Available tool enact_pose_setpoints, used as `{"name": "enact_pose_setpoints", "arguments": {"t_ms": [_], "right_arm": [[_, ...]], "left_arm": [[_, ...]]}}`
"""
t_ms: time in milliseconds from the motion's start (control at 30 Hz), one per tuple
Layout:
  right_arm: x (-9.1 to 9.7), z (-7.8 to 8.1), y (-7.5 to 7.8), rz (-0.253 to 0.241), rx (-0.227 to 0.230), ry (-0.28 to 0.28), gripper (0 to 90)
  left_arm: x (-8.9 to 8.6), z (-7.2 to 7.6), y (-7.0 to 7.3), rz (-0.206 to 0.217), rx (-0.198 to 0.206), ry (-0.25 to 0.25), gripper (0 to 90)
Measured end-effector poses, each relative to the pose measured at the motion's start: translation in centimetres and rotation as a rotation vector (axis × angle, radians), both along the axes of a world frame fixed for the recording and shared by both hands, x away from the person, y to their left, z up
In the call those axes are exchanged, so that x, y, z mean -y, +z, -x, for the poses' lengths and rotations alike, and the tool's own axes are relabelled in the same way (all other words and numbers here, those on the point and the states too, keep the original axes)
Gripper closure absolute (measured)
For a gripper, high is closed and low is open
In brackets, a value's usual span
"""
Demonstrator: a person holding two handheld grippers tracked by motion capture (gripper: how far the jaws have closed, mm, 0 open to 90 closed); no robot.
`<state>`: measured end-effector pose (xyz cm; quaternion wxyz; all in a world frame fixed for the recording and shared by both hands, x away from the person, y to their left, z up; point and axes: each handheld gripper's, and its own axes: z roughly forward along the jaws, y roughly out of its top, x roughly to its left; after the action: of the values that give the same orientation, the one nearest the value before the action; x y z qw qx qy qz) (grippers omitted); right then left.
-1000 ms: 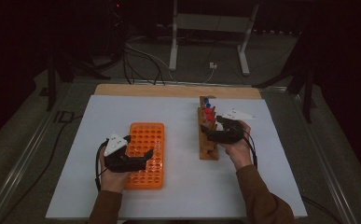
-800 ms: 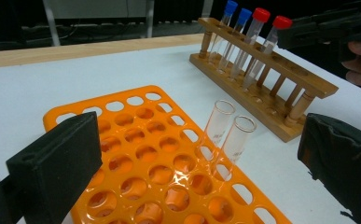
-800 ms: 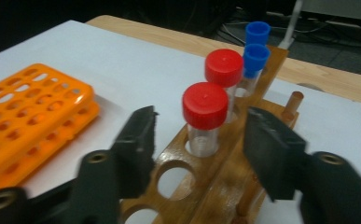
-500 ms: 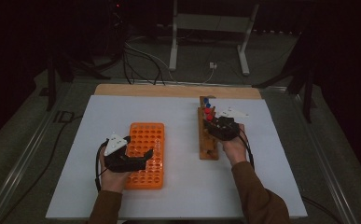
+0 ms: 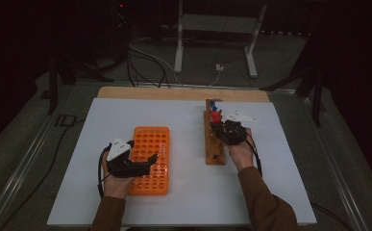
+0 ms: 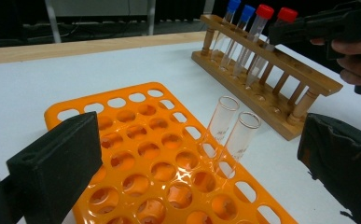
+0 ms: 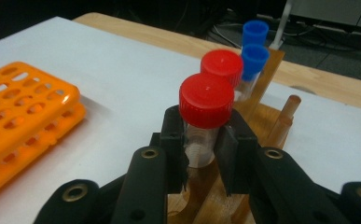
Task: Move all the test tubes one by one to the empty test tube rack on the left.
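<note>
Right hand-held gripper [image 7: 201,161] has just been closing; its jaws now pinch the nearest red-capped tube [image 7: 205,119] just under the cap, tube between the pads. That tube sits in the wooden rack [image 5: 214,144], directly ahead of the right hand-held gripper, with a second red-capped tube [image 7: 222,70] just behind it and two blue-capped tubes [image 7: 255,49] beyond.

Step in hand, by my reading: pull this tube out of the rack. Do it well: lift straight along the tube's axis, no sideways drag or it binds in the hole and tips the rack; keep the grip below the cap so the cap doesn't pop; clear the neighbour red cap.

Tube's long axis runs near upright, leaning a little with the rack, cap end up, tapered tip down in the rack.

Left hand-held gripper [image 6: 201,172] is spread wide, nothing pinched, over the orange rack [image 6: 169,186], which lies under and ahead of it. Two open glass tubes [image 6: 232,135] stand in that rack between its jaws, farther on. All on the white bench [image 5: 183,110].
</note>
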<state>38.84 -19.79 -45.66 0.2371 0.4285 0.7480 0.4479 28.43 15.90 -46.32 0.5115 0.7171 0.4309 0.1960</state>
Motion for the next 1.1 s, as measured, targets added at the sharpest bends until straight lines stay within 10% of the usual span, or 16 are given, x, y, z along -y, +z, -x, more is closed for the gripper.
{"name": "enact_pose_setpoints", "arguments": {"t_ms": [1100], "right_arm": [[1.0, 2.2, 5.1, -0.031, 0.098, 0.045, 74.8]], "left_arm": [[-0.1, 0.0, -0.1, -0.001, 0.0, 0.02, 0.5]]}}
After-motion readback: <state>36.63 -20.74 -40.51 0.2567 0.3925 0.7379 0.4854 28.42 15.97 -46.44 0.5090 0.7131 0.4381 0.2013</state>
